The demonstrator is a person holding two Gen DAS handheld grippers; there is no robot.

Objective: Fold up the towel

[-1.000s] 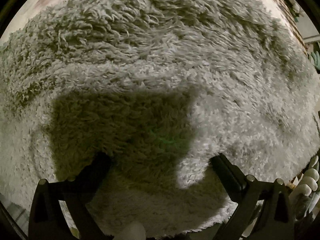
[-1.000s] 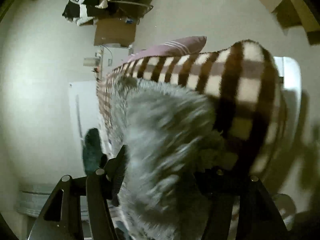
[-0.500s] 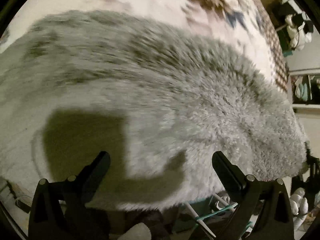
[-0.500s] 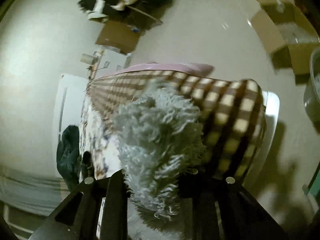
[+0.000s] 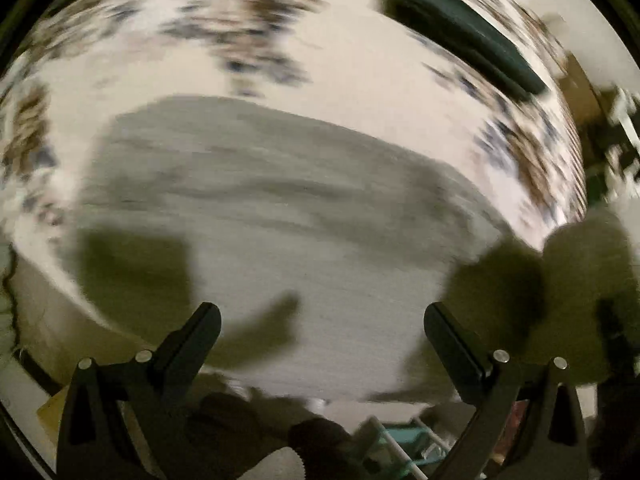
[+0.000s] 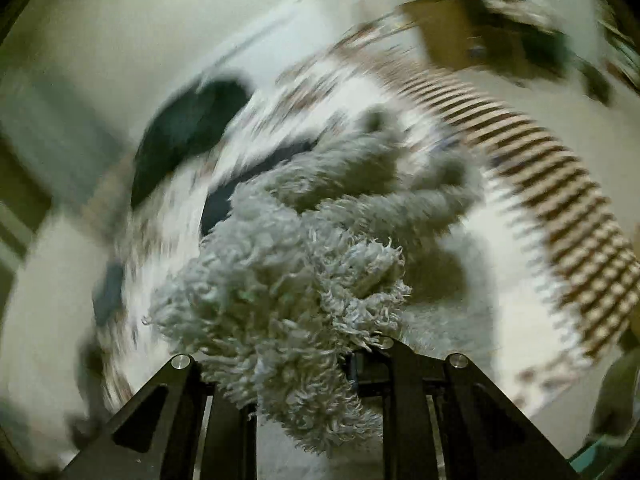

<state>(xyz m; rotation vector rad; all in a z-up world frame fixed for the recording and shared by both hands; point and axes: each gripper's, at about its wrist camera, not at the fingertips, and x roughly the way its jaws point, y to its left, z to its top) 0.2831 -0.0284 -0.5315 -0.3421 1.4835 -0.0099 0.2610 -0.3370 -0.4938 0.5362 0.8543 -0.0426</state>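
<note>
Towel (image 6: 288, 280), a shaggy grey one, fills the middle of the right wrist view, bunched into a thick clump that runs from the lower centre up toward the upper right of the frame. The right gripper (image 6: 298, 364) has its two black fingers drawn in close on either side of that clump at the bottom of the frame, and the pile bulges out between and over them, so the jaws are clamped on the fabric. Behind it lies a patterned bedspread (image 6: 512, 320) with a brown checked band (image 6: 560, 208) curving down the right side, and a dark cushion-like shape (image 6: 188, 128) sits at upper left; all of this is heavily blurred.

In the left wrist view the towel (image 5: 280, 216) spreads as a broad grey patch across the centre, lying on the pale bedspread (image 5: 352, 64). The left gripper (image 5: 320, 336) stands with its fingers wide apart at the bottom of the frame, nothing between them, well clear of the fabric. A dark green object (image 5: 464, 28) lies at upper right.
</note>
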